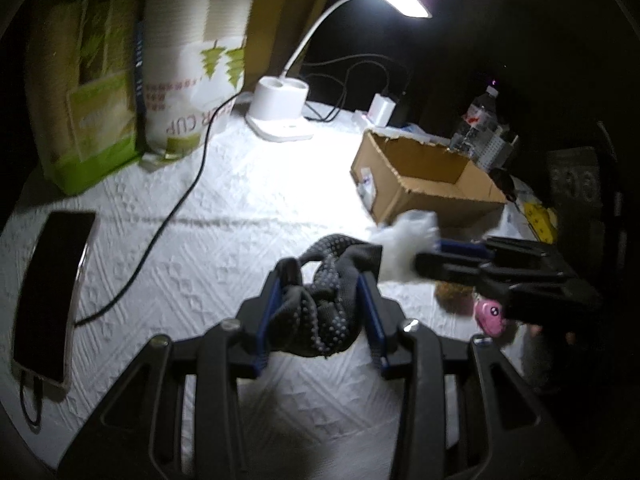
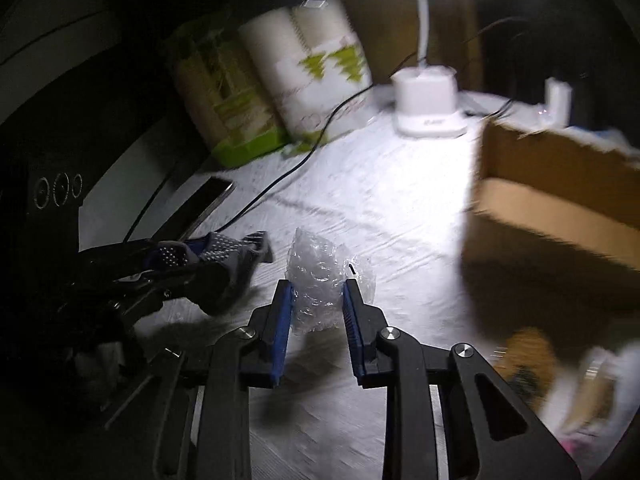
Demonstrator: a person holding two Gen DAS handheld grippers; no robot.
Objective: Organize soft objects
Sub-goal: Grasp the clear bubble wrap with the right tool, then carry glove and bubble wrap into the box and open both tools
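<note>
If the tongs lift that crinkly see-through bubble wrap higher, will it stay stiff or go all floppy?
Probably floppy: the bubble wrap sits crumpled and creased between the right tongs, so it likely bends wherever it is pinched. It looks thin and airy, so probably very light. Its shiny plastic may be a bit slippery against the blue pads, though that is hard to judge.

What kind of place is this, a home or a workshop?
Probably a home desk or table at night: a lit desk lamp, a charging phone, packs of paper cups and a cardboard box stand on a white cloth.
</note>
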